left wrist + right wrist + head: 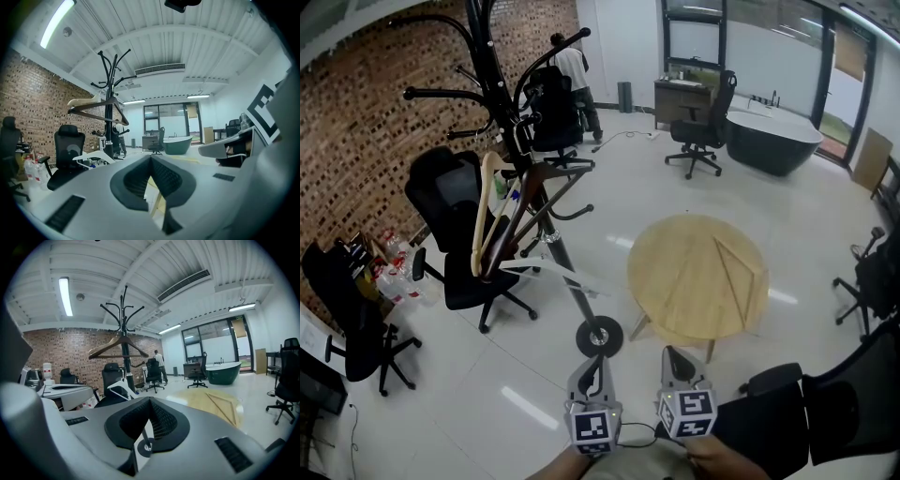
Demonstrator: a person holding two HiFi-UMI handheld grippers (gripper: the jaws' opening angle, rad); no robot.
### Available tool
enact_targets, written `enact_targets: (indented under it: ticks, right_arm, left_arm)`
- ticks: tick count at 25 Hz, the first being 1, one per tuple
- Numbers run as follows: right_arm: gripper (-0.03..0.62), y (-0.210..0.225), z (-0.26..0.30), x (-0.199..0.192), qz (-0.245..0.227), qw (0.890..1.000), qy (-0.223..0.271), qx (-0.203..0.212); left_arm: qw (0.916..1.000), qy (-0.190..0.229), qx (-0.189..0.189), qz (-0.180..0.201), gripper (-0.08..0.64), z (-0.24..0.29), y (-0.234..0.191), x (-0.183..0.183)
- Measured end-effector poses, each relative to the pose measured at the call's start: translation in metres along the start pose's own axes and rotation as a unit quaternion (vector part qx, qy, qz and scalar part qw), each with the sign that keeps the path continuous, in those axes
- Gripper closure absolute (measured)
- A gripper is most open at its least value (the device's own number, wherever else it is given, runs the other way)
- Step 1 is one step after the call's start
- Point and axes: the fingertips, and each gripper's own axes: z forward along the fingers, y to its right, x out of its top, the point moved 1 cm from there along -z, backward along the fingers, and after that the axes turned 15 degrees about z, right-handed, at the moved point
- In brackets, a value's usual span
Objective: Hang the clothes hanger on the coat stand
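Brick wall, glossy white floor, round wooden table, black office chairs, dark bathtub, tall windows

floor: white, glossy | on it: coat stand, round table

- One coat stand.
- Three clothes hangers.
- One round wooden table.
- One bathtub.
- Six black office chairs.
- Two grippers: left gripper, right gripper.
- One person.
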Motion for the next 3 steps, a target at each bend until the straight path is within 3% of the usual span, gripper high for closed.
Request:
enact_targets:
  ticks: [3]
  right_arm:
    - [0.592, 0.0035, 0.0004, -0.0042, 0.000, 1.000, 0.000, 0.001]
  left_arm:
    - [1.0000, 0.002, 0.001, -0.001, 0.548, 0.0009, 0.0030, -0.0024]
